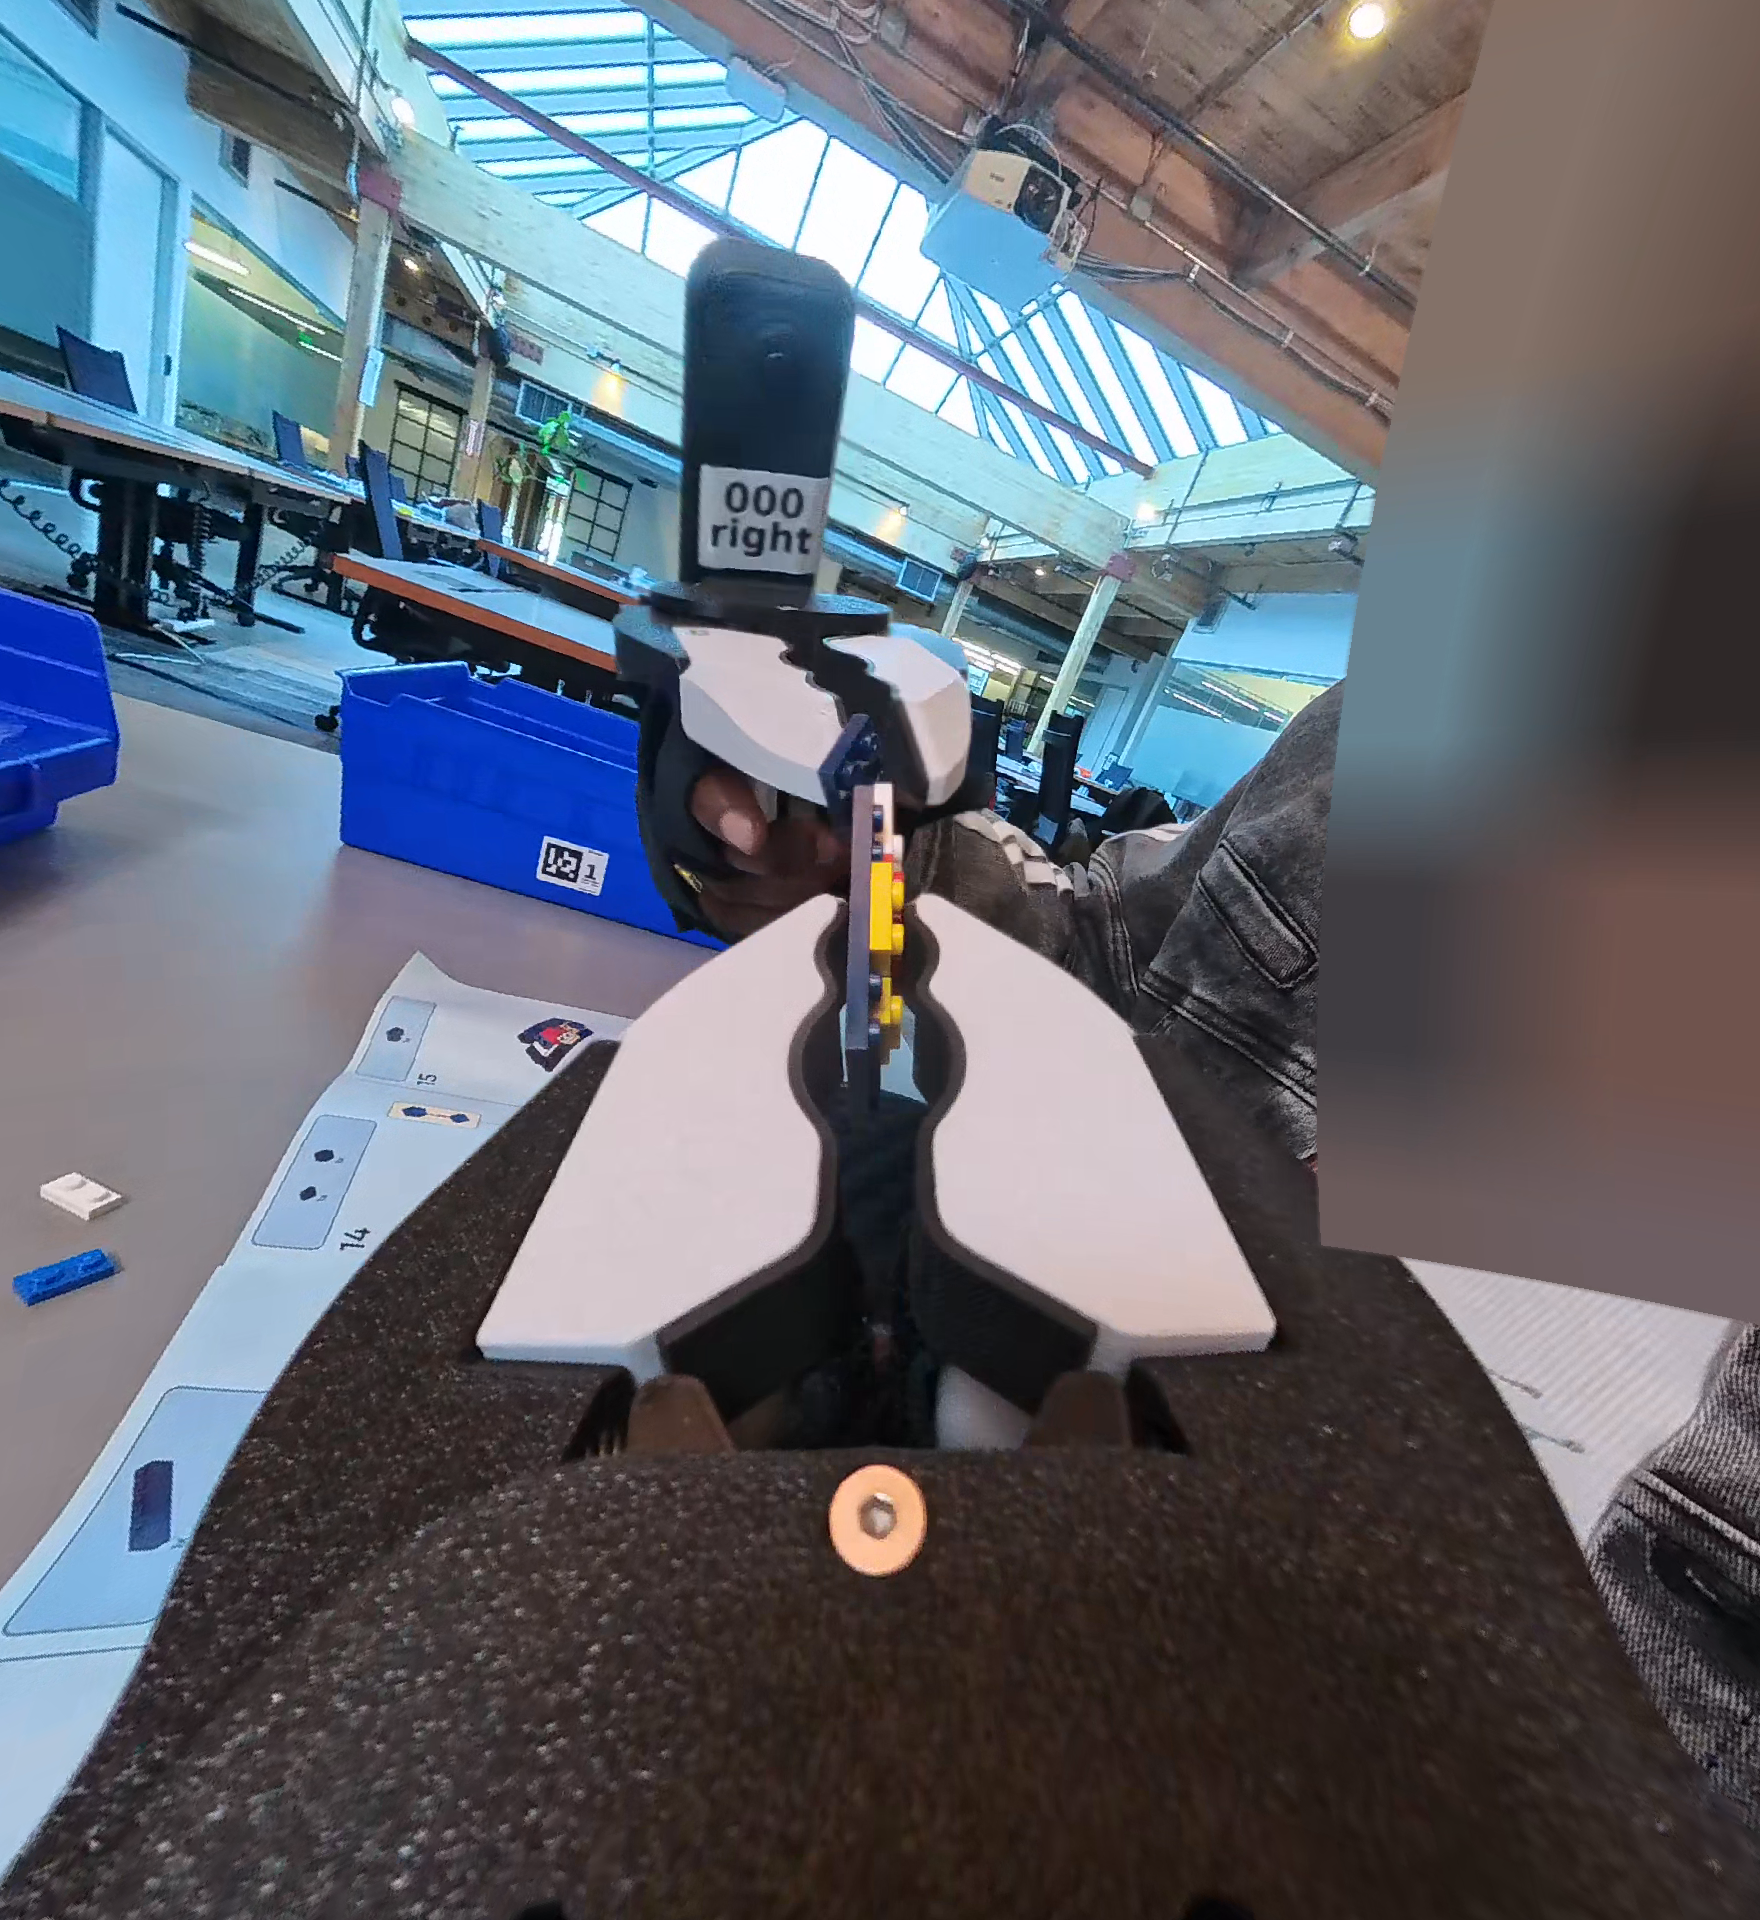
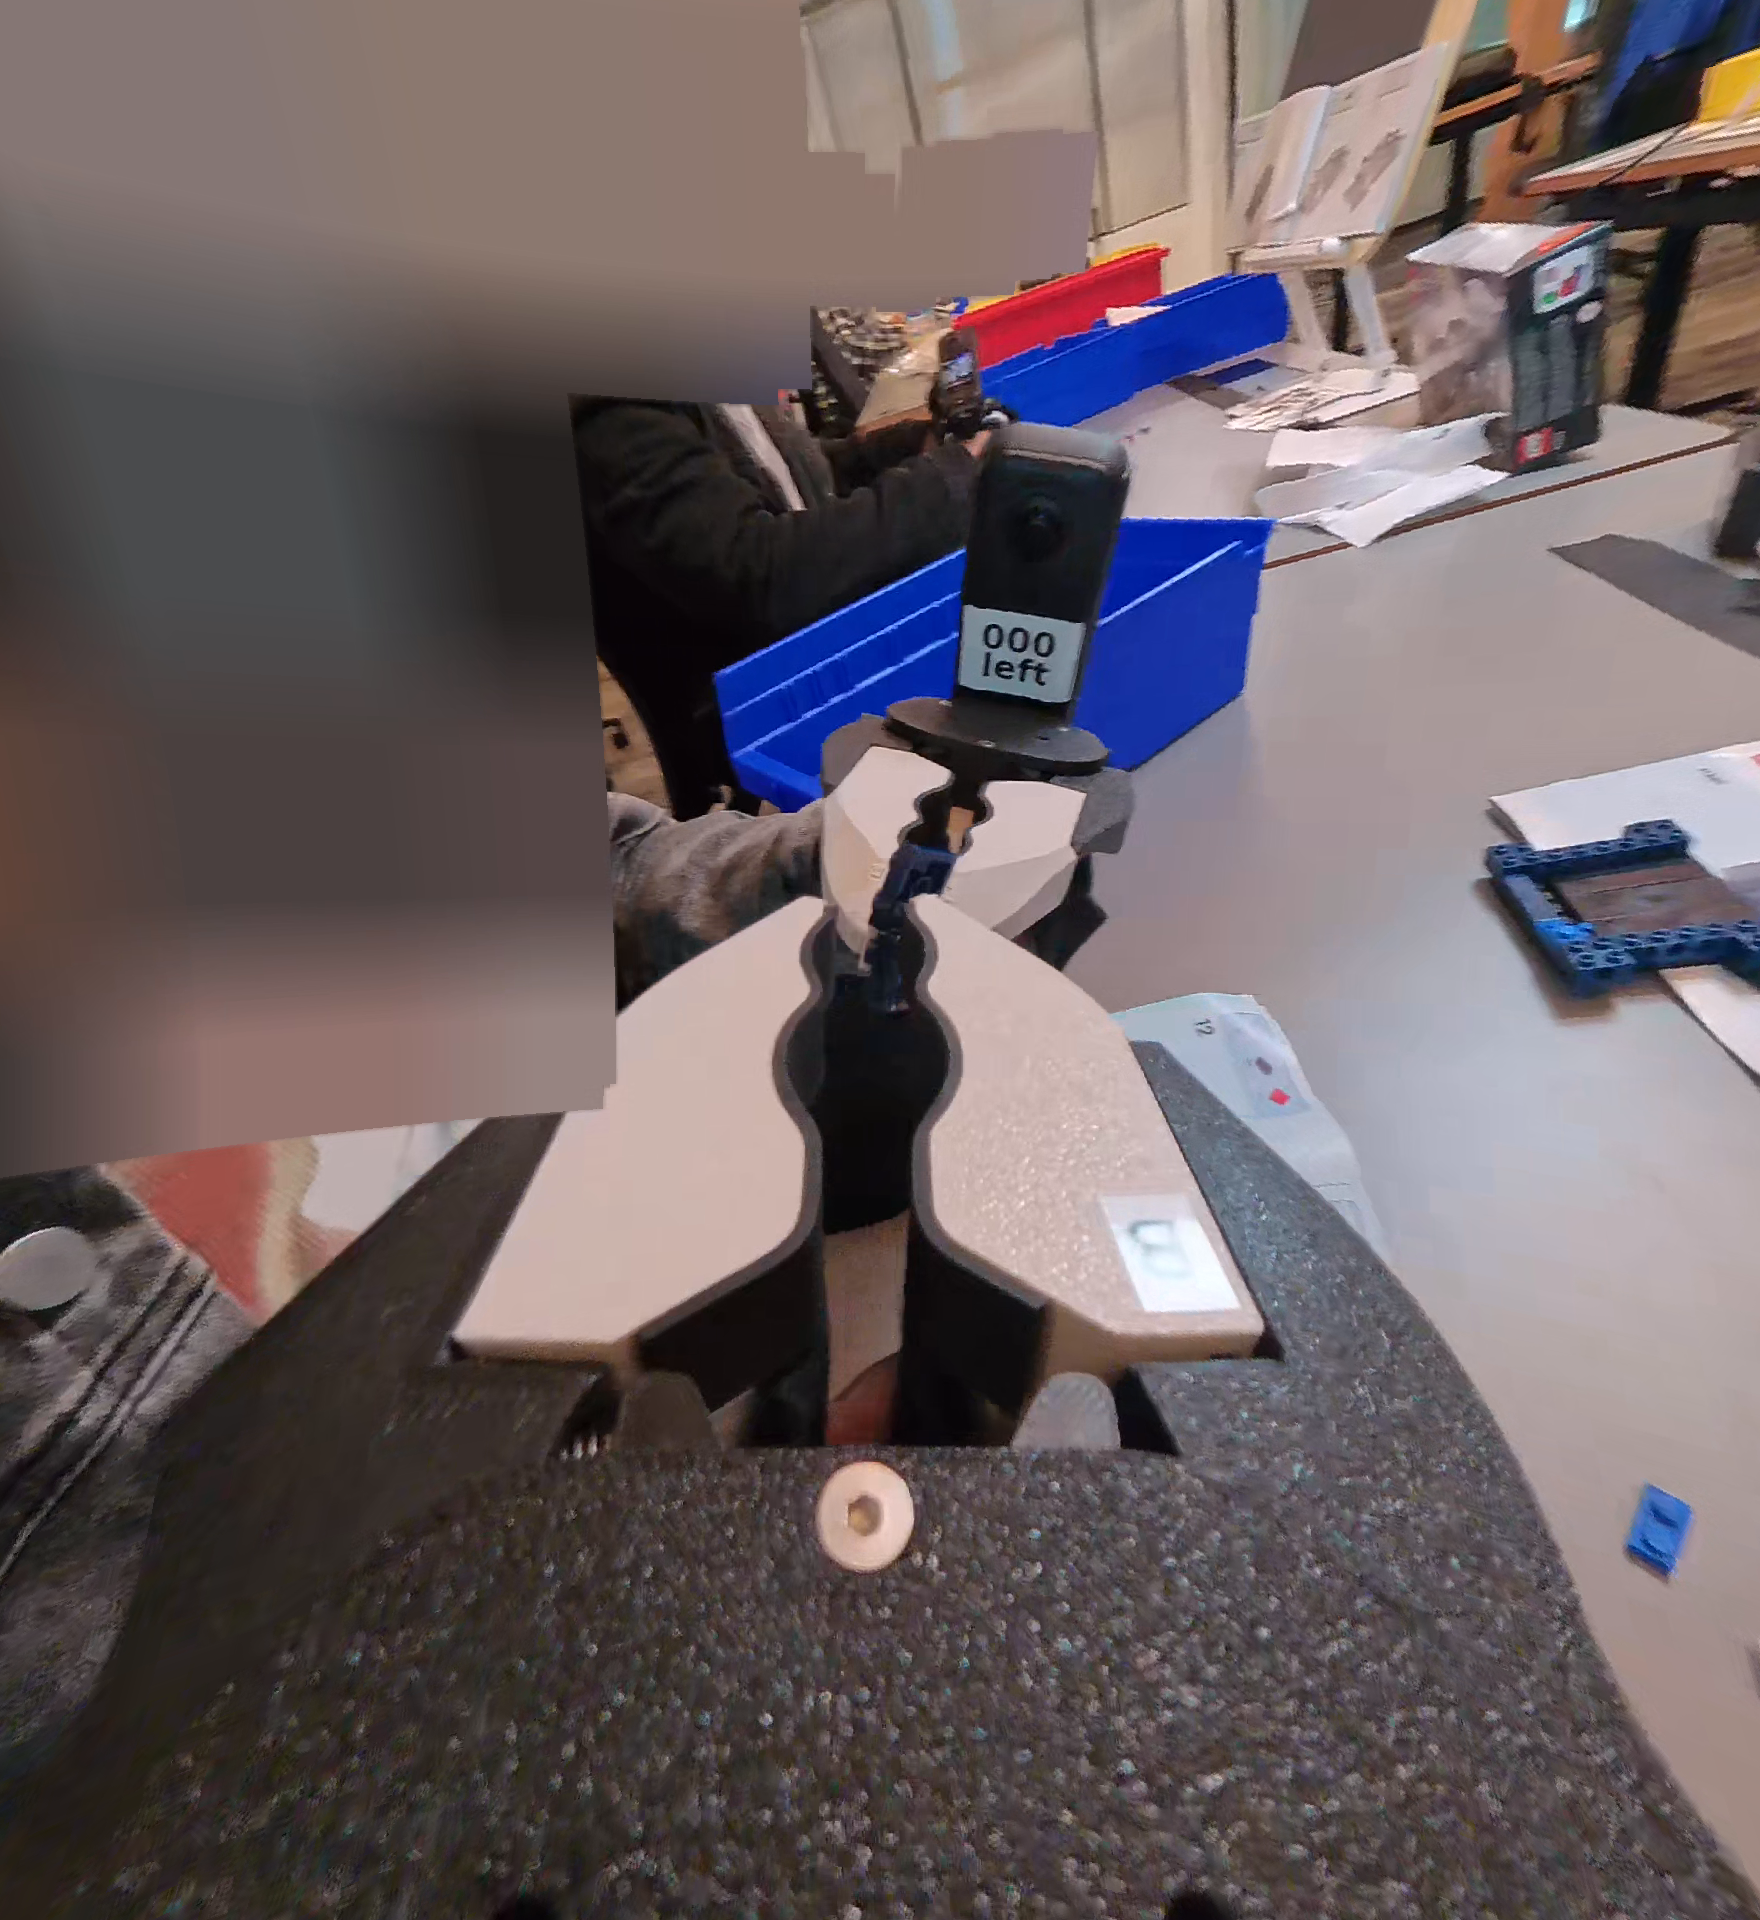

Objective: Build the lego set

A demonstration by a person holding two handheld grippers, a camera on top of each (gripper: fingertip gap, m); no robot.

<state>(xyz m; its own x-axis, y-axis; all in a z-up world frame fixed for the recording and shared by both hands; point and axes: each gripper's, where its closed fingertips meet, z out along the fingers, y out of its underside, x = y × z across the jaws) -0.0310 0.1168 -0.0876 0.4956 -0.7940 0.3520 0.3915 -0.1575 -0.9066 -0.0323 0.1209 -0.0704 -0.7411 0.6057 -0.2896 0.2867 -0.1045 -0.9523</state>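
Left gripper [image 1: 881, 935]: clamped on the toy-brick assembly [image 1: 878, 935], a dark-blue plate standing on edge with yellow bricks on its right face.
Right gripper [image 2: 881, 935]: pinching a small dark-blue brick [image 1: 853, 750] at the assembly's top end (both tools raised above the table).
Grey table [image 1: 232, 883]: blue bin [image 1: 481, 769], instruction sheet [image 1: 356, 1143], loose white plate [image 1: 81, 1195], loose blue plate [image 1: 63, 1276].

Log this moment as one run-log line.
left hand-held gripper: shut on dark blue plate with yellow bricks | right hand-held gripper: holds small dark blue piece at plate's top | both above grey table
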